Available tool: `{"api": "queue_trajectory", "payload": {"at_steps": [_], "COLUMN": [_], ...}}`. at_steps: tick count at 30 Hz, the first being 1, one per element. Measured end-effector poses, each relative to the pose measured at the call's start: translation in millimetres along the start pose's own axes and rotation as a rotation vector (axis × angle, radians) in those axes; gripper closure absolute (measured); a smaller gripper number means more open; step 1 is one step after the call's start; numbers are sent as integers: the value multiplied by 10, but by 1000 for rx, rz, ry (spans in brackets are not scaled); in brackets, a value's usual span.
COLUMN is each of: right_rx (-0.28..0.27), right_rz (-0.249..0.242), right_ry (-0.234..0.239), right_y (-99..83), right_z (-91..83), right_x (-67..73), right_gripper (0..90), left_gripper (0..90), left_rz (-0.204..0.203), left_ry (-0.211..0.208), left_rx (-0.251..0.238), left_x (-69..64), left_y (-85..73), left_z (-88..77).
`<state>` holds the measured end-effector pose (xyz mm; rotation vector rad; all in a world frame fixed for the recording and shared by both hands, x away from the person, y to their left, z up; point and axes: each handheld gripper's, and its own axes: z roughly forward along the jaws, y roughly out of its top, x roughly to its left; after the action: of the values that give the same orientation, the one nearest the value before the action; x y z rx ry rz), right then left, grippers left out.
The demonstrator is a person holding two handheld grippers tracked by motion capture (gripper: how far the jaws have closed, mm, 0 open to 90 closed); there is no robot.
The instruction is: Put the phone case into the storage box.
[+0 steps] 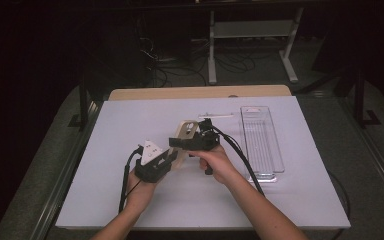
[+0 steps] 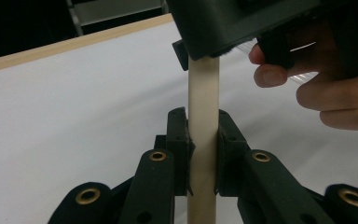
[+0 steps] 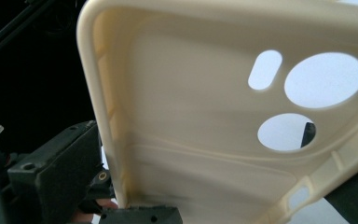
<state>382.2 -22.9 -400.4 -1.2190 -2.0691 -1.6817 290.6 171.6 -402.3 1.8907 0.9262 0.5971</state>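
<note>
A cream phone case (image 1: 186, 129) with round camera cut-outs is held above the white table between both grippers. My left gripper (image 1: 173, 158) is shut on its lower part; in the left gripper view the case (image 2: 203, 93) stands edge-on with the left gripper (image 2: 203, 122) pressing its two pads on either face. My right gripper (image 1: 178, 143) comes in from the right and holds the case higher up. In the right gripper view the inside of the case (image 3: 191, 116) lies close between the jaws of the right gripper (image 3: 247, 205), whose contact is partly hidden. Part of the right gripper (image 2: 242, 23) and the fingers (image 2: 335, 98) of the hand that holds it show in the left gripper view.
A clear plastic tray (image 1: 261, 142) lies lengthwise at the right of the white table (image 1: 280, 200). A thin pale strip (image 1: 217, 115) rests near the back, left of the tray. Black cables (image 1: 240, 155) trail from the grippers. A wooden edge (image 1: 200, 92) borders the far side.
</note>
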Motion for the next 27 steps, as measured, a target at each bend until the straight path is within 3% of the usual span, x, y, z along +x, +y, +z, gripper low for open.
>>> {"api": "queue_trajectory", "payload": {"at_steps": [8,21,27], "right_rx": [-7,-32,-32], "right_rz": [7,23,17], "right_ry": [-4,-16,-27], "right_y": [-12,-25,-29], "right_z": [14,-12,-14], "right_x": [-7,-31,-38], "right_gripper": [0,80,87], "left_gripper": [789,784,706], "left_rz": [-10,-3,-2], "left_ry": [-7,-19,-40], "left_rx": [-2,2,10], "left_x": [-23,-24,1], "left_y": [-4,-10,-11], "left_z": [4,17,26]}}
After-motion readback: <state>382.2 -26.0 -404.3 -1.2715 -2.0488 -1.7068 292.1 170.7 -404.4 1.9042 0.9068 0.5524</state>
